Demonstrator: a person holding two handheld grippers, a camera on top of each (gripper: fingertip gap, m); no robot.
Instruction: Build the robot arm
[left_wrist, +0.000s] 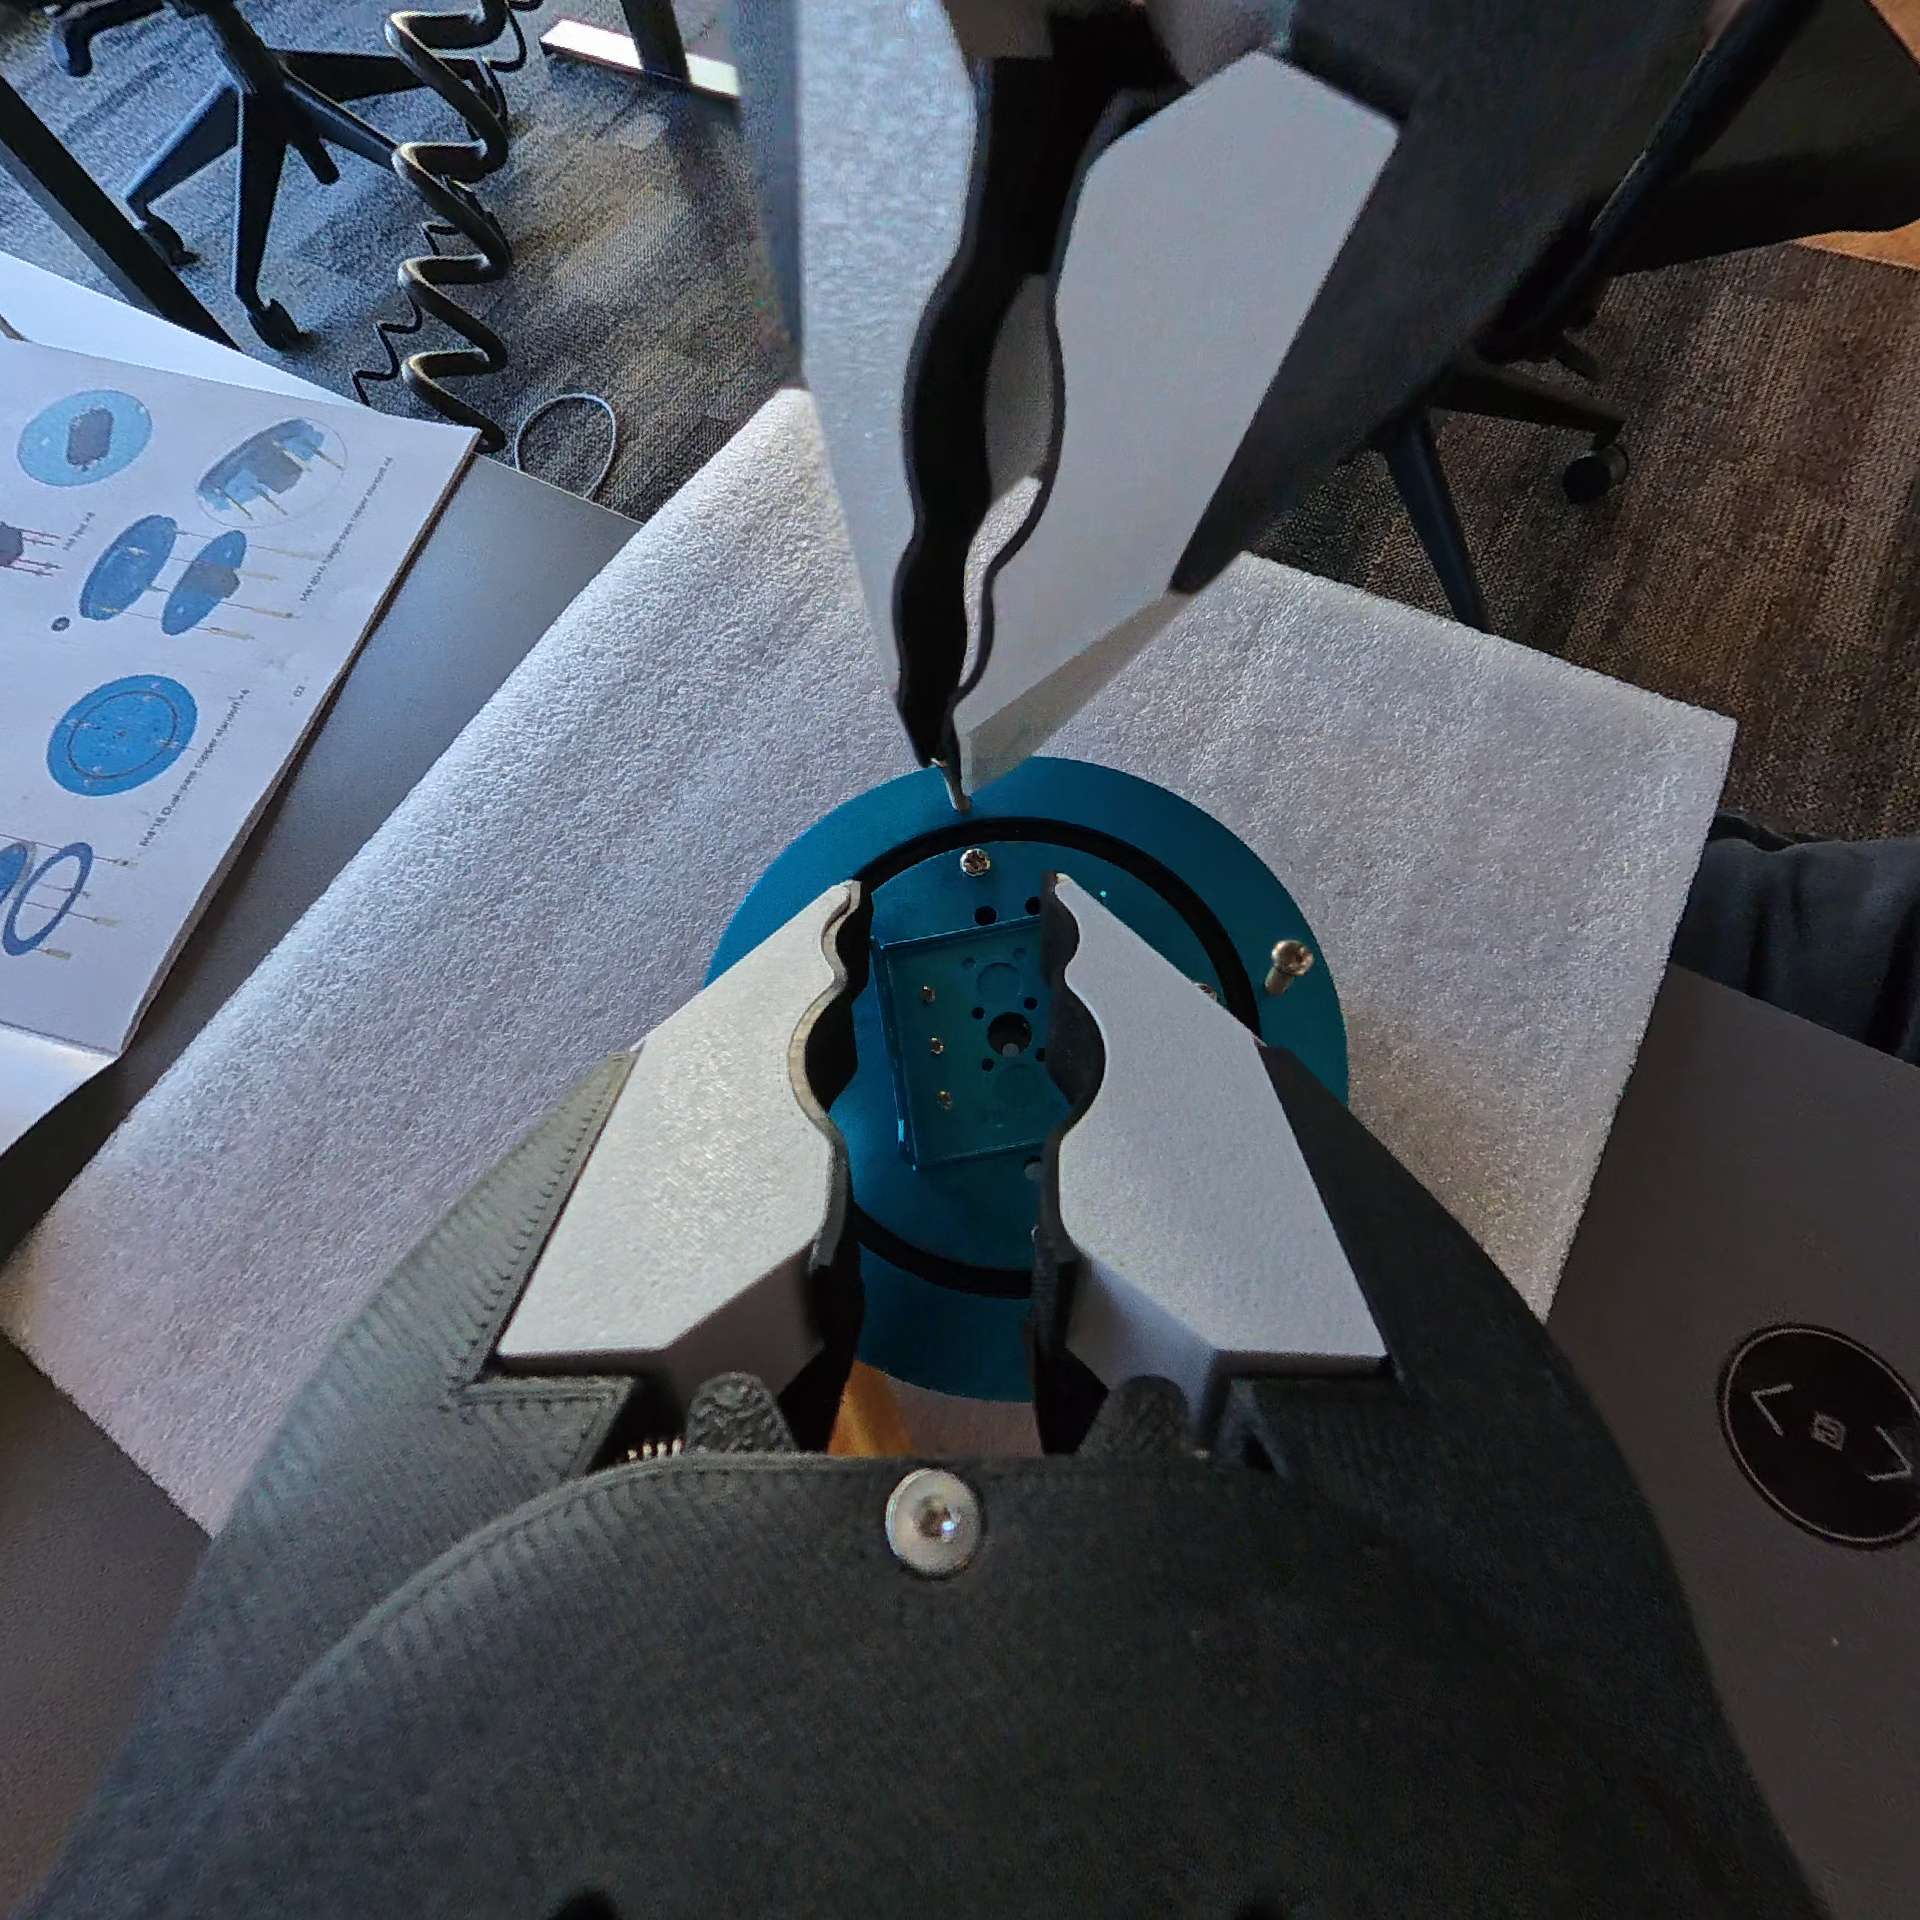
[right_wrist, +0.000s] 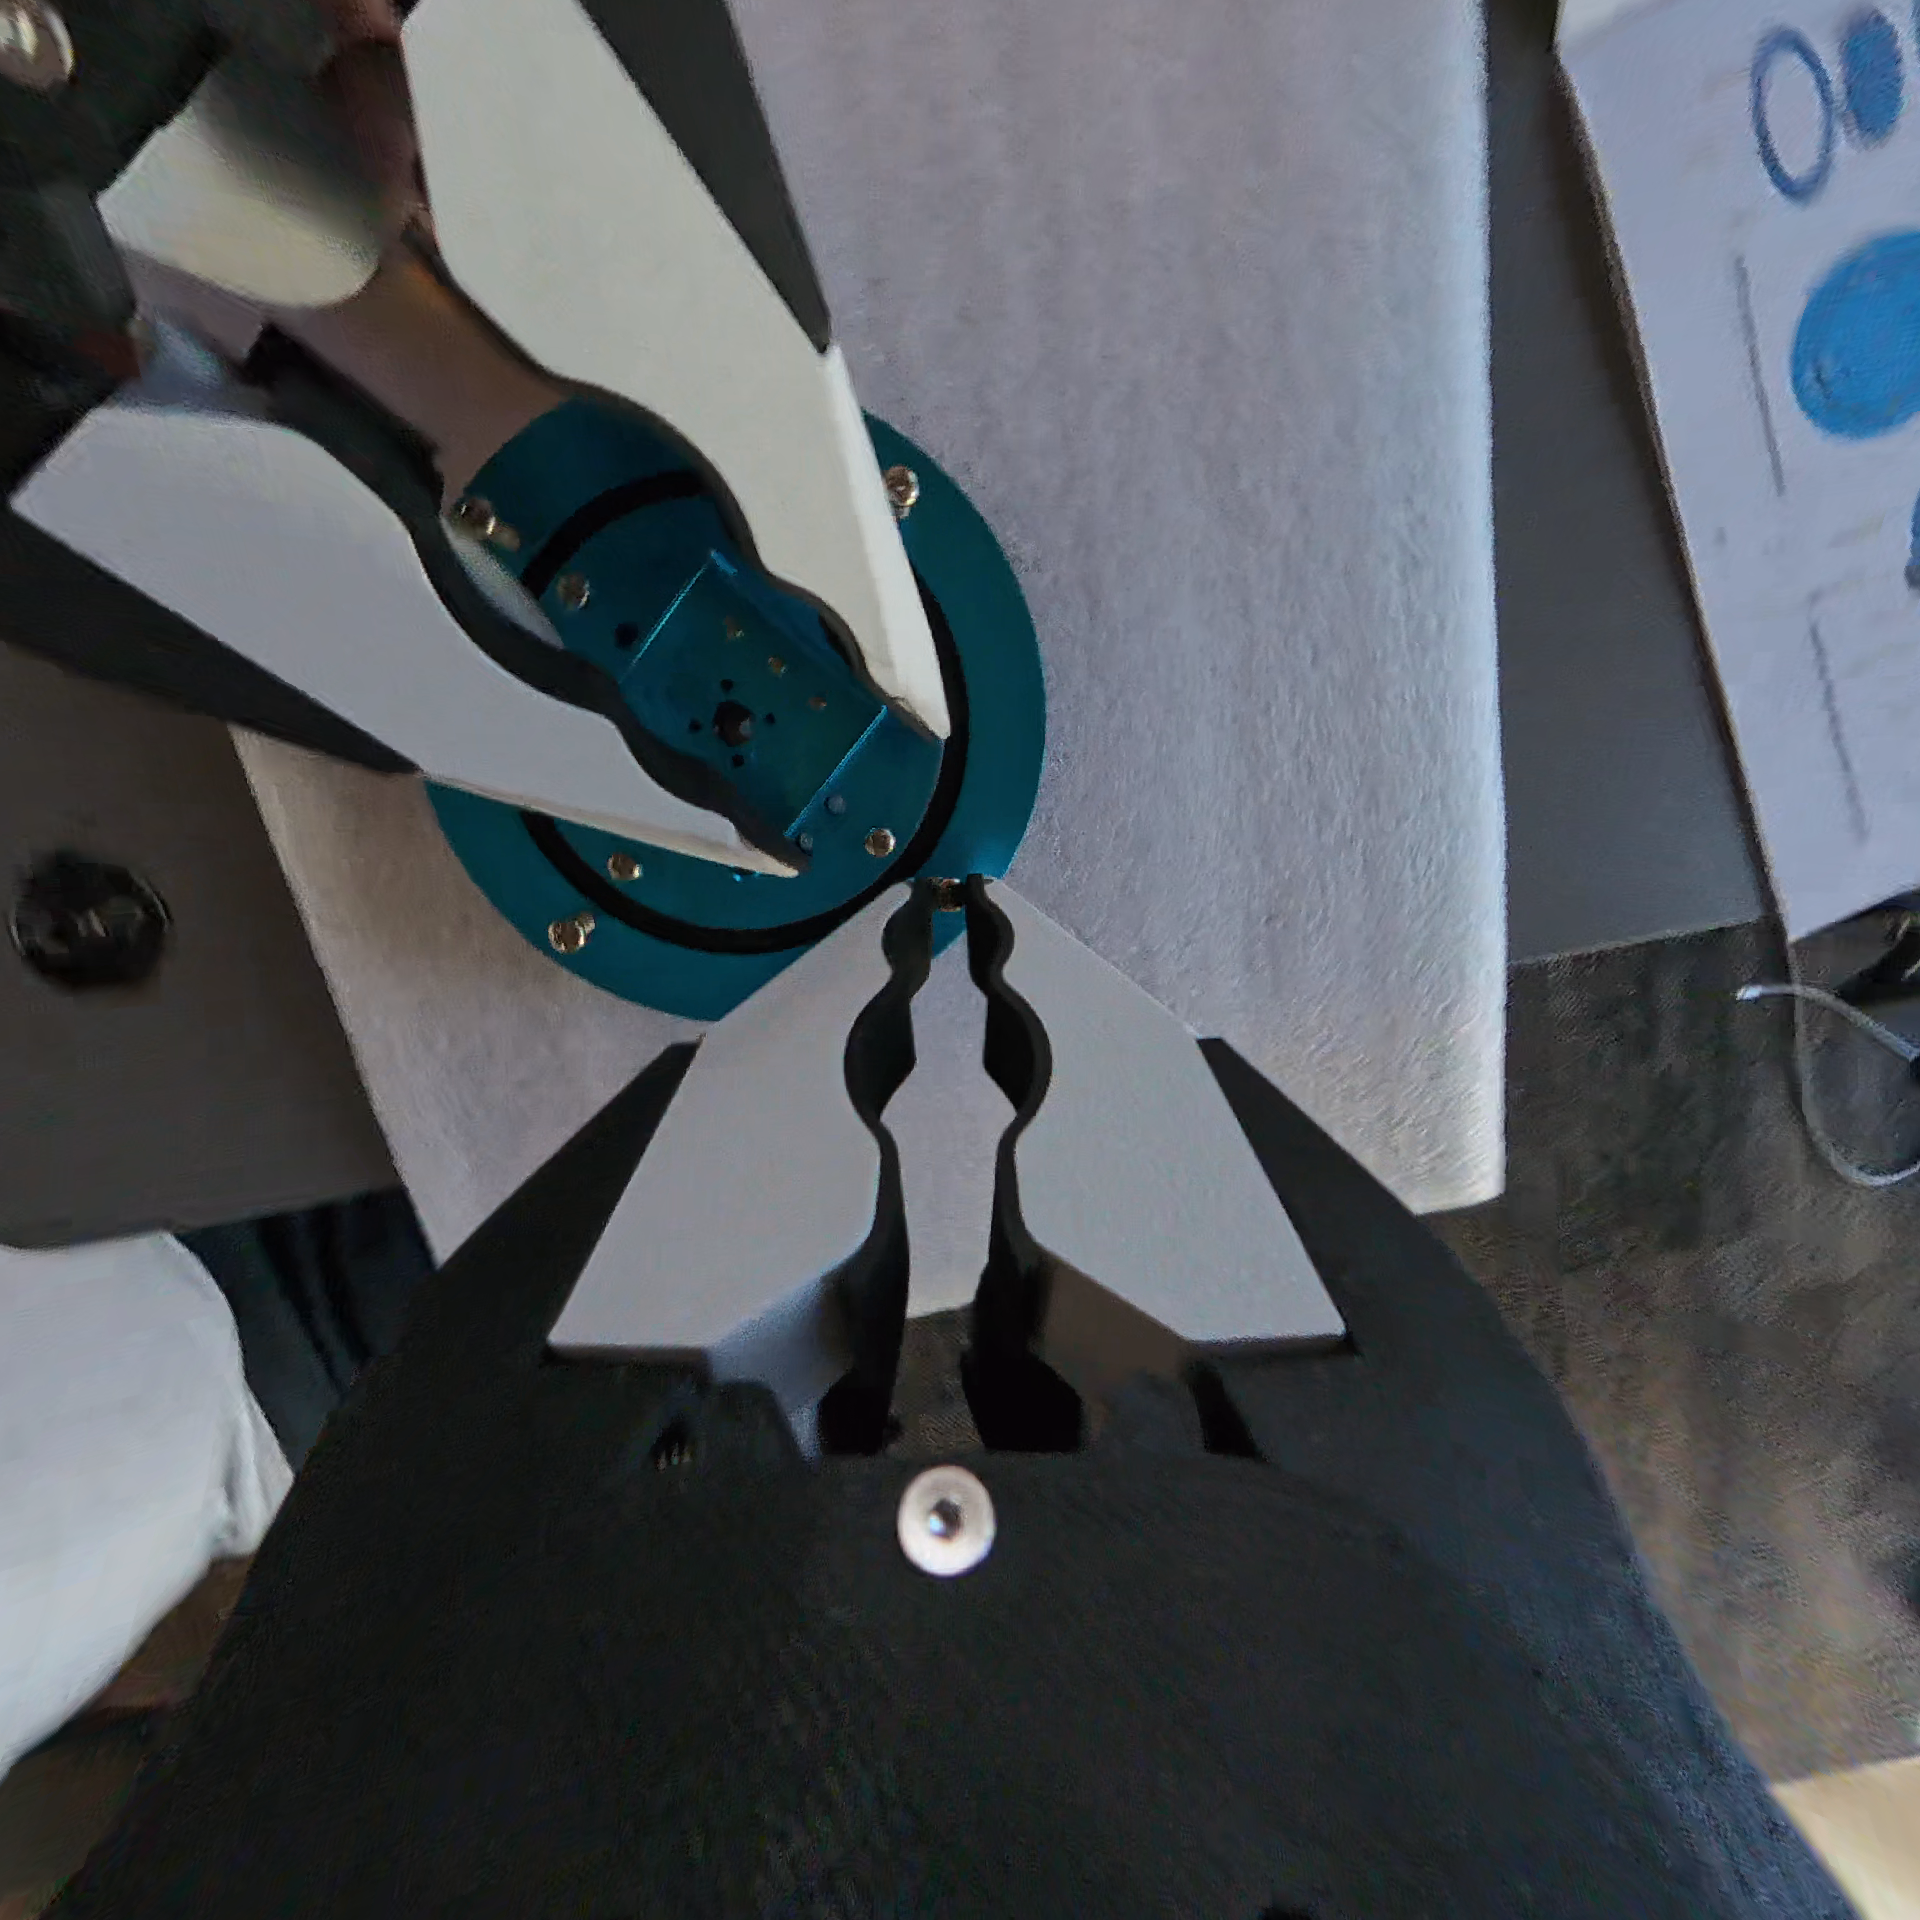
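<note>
1. The left gripper (left_wrist: 951, 894) stands part open, its fingers either side of a small blue bracket (left_wrist: 971, 1049) on the blue round plate (left_wrist: 1288, 1049). Whether the pads press the bracket cannot be told.
2. The right gripper (right_wrist: 948, 891) is nearly closed, its tips pinching a small screw (right_wrist: 948, 889) at the plate's outer rim, on the side away from the left gripper.
3. More screws stand in the plate; one (left_wrist: 1286, 961) leans near its rim.
4. The plate lies midway on a white foam sheet (left_wrist: 1455, 790), with bare foam all round it.
5. The foam rests on a grey worktop (left_wrist: 447, 623). A printed instruction sheet (left_wrist: 177, 582) lies beside the foam, and carpet with chair bases shows beyond the worktop's far edge.
</note>
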